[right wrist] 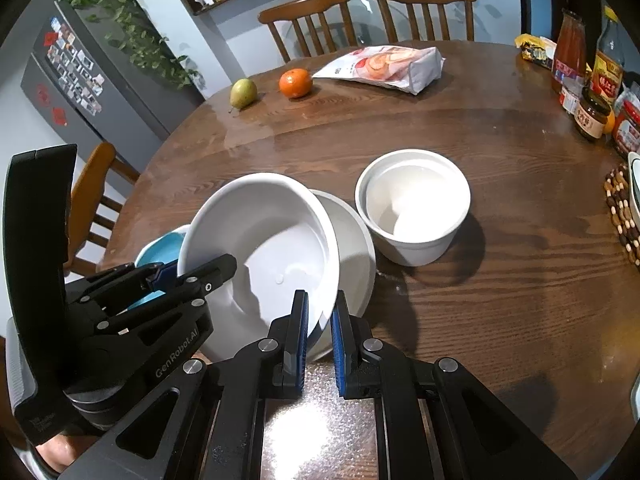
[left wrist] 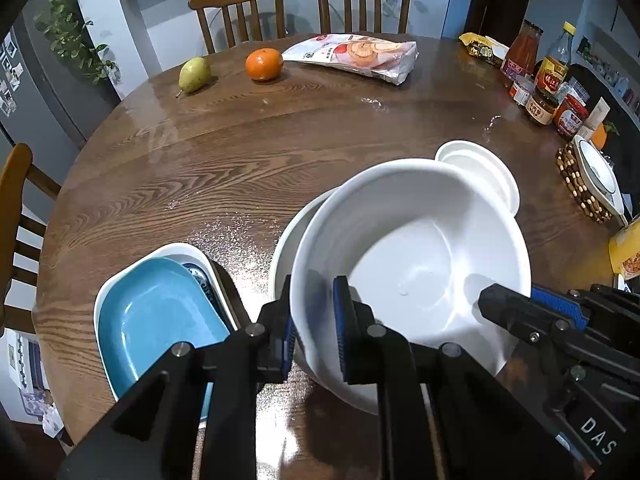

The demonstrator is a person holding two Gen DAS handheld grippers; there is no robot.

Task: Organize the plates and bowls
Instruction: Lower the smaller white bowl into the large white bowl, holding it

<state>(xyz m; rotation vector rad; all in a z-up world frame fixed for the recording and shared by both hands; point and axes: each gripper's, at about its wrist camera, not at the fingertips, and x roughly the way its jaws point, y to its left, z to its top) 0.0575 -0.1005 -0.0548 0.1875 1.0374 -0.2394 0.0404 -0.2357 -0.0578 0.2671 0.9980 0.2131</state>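
Observation:
A large white bowl (left wrist: 412, 256) (right wrist: 272, 240) hangs tilted between both grippers. My left gripper (left wrist: 314, 292) (right wrist: 188, 268) is shut on its left rim, one pad inside and one outside. On the opposite rim my right gripper (right wrist: 320, 300) (left wrist: 510, 292) is shut the same way. Under the held bowl lies a second wide white bowl (left wrist: 288, 240) (right wrist: 356, 248) on the table. A smaller white bowl (right wrist: 412, 208) (left wrist: 480, 168), with another nested in it, stands just behind. To the left a blue dish (left wrist: 156, 312) (right wrist: 164, 248) rests inside a white rectangular dish (left wrist: 120, 276).
The round wooden table (left wrist: 200, 152) carries a pear (left wrist: 195, 74), an orange (left wrist: 264, 64) and a snack bag (left wrist: 356, 56) at the far side. Jars and bottles (left wrist: 544, 80) crowd the right edge beside a beaded trivet (left wrist: 580, 188) with a plate on it. Chairs stand around the table.

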